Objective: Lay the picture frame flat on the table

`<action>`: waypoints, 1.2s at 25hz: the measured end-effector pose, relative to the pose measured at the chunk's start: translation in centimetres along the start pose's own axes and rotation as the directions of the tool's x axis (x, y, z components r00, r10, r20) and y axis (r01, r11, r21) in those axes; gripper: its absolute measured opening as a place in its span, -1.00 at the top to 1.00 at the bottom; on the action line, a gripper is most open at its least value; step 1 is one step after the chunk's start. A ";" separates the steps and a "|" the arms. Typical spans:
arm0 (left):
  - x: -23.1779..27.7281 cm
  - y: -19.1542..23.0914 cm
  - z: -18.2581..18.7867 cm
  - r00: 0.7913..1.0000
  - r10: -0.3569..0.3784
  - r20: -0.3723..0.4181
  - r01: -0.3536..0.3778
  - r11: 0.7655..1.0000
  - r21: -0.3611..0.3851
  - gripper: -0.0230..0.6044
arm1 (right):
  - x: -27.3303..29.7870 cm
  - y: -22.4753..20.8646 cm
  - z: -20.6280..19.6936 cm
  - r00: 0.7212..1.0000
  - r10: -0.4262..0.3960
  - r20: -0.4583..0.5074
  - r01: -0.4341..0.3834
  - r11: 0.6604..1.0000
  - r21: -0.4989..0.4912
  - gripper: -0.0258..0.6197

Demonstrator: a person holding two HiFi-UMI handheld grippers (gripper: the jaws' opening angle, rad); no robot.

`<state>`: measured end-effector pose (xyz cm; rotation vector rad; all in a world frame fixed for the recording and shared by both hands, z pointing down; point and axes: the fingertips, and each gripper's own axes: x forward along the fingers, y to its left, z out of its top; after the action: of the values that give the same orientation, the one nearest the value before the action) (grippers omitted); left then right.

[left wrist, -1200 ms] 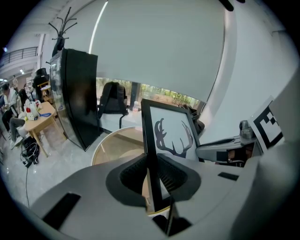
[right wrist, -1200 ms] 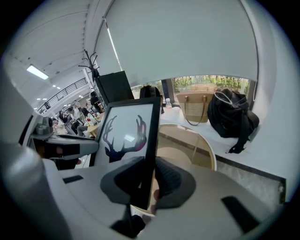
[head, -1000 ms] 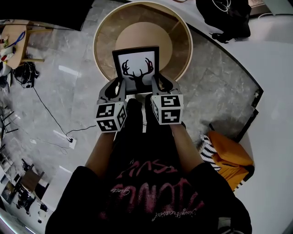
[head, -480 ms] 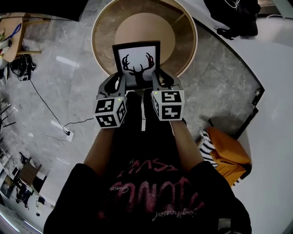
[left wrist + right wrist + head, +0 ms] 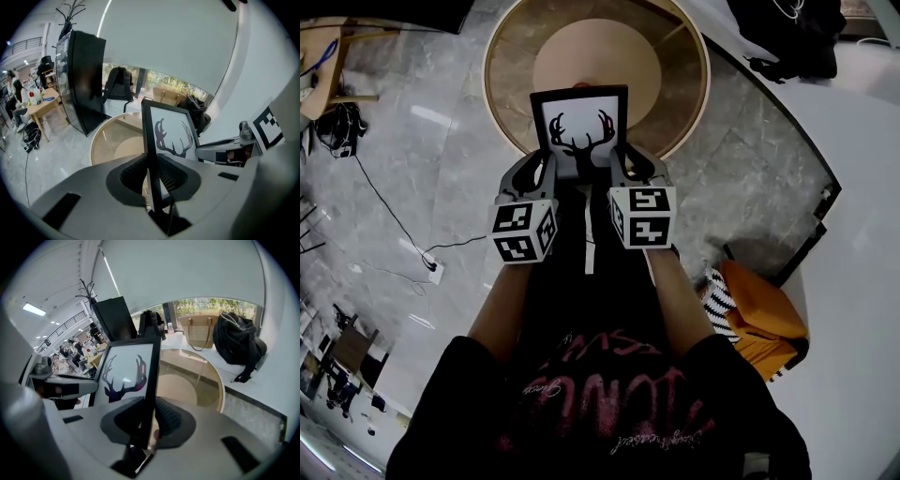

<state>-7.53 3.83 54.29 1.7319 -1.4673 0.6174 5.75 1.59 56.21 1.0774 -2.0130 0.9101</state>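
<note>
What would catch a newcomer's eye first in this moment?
The black-framed picture of dark antlers on white stands out at the centre of the head view, over the round wooden table. The left claw and the right claw are each shut on one side edge of it. A bright orange object lies on the floor at the right.

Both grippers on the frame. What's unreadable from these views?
- Back of the picture frame, any stand: no view shows it.
- Its bottom edge: head view, behind the left gripper and right gripper.
- Whether it touches the round table: head view looks steeply down, height unclear.
- Table's far rim: cut off by the head view's top edge.
</note>
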 end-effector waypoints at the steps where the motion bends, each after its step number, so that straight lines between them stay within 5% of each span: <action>1: 0.2 0.1 -0.2 1.000 0.000 -0.002 0.000 1.000 -0.002 0.70 | 0.2 -0.1 -0.2 1.000 0.000 -0.004 0.000 1.000 0.000 0.67; 30: 3.8 1.9 -6.9 0.996 0.007 -0.087 -0.013 0.997 -0.075 0.70 | 5.0 -0.6 -6.1 0.993 0.021 -0.116 -0.023 1.000 -0.011 0.67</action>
<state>-7.74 6.97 61.75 1.6213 -1.4220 0.6264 5.46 4.28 63.67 0.9747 -1.9357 0.9484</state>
